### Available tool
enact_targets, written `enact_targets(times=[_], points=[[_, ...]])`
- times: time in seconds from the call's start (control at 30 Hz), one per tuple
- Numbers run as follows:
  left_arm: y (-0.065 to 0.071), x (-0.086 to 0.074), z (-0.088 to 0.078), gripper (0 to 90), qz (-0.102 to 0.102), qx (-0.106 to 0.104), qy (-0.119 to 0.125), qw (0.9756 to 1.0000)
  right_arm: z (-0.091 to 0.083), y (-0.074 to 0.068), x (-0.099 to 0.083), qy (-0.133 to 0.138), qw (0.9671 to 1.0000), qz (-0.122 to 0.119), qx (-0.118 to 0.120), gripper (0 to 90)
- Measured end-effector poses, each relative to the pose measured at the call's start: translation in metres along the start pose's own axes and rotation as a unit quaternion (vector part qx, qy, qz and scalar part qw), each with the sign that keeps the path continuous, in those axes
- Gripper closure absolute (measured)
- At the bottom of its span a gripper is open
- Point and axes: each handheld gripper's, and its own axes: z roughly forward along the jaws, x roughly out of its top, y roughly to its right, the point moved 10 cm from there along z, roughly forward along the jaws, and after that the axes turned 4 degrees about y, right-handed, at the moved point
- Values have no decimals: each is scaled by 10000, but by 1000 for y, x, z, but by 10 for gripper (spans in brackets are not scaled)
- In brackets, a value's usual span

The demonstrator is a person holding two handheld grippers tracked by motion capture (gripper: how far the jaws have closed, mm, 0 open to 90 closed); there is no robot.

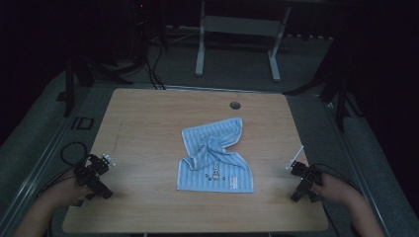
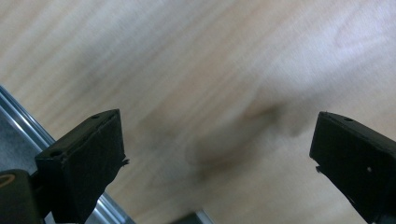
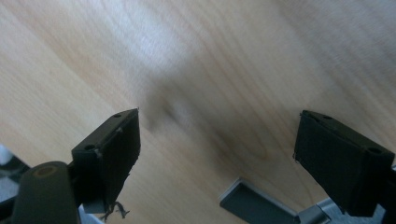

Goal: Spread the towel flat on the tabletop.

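The wooden table (image 1: 148, 118) takes up the middle of the high view, a pale rounded-corner top with a small round hole (image 1: 235, 105) near its far edge. Dark floor surrounds it, and the white legs of a frame (image 1: 237, 24) stand beyond the far side. Cables trail across the floor at the far left.

The blue striped towel (image 1: 216, 158) lies crumpled a little right of the table's centre. Its near part lies fairly flat, with a small printed motif showing, while its far part is bunched and twisted, one corner reaching toward the far right. It touches neither gripper and sits well apart from both, roughly between them.

The left gripper (image 1: 106, 161) rests over the near left part of the table, held by the person's left hand (image 1: 74, 185), with a cable looping off toward the left edge. In the left gripper view its two black jaws stand wide apart with bare wood between them (image 2: 219, 154), and the table's metal edge strip runs along the lower left.

The right gripper (image 1: 291, 165) sits over the near right part of the table, held by the person's right hand (image 1: 331, 190); a small green light glows on its body. In the right gripper view its jaws likewise stand wide apart over bare wood (image 3: 217, 144), holding nothing, with a grey metal fitting at the bottom edge.
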Motion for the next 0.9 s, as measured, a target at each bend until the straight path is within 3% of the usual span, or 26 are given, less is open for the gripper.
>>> enact_targets(times=[0.17, 0.23, 0.3, 0.37, 0.53, 0.6, 0.9], points=[[7, -5, 0, 36, 97, -160, -375, 9991, -3, 1, -2, -178, 9995, -188, -160, 143], [12, -6, 2, 36, 256, -198, -540, 9980, -4, 0, -4, -255, 9991, -313, -126, 143], [13, -4, 2, 51, 337, -165, -548, 9978, -5, 1, -5, -316, 9983, -448, -179, 146], [20, 2, 3, 52, 429, -312, -472, 9975, -6, 0, -5, -368, 9974, -572, -247, 159], [29, 12, 6, 74, 801, -314, -470, 9952, -7, -6, 1, -293, 9950, -938, -167, 200], [31, 16, 6, 77, 832, -318, -464, 9949, -6, -8, 2, -301, 9949, -948, -167, 200], [58, 55, 7, 121, 1209, -348, -345, 9915, -12, -16, 27, -312, 9901, -1358, -175, 270]])
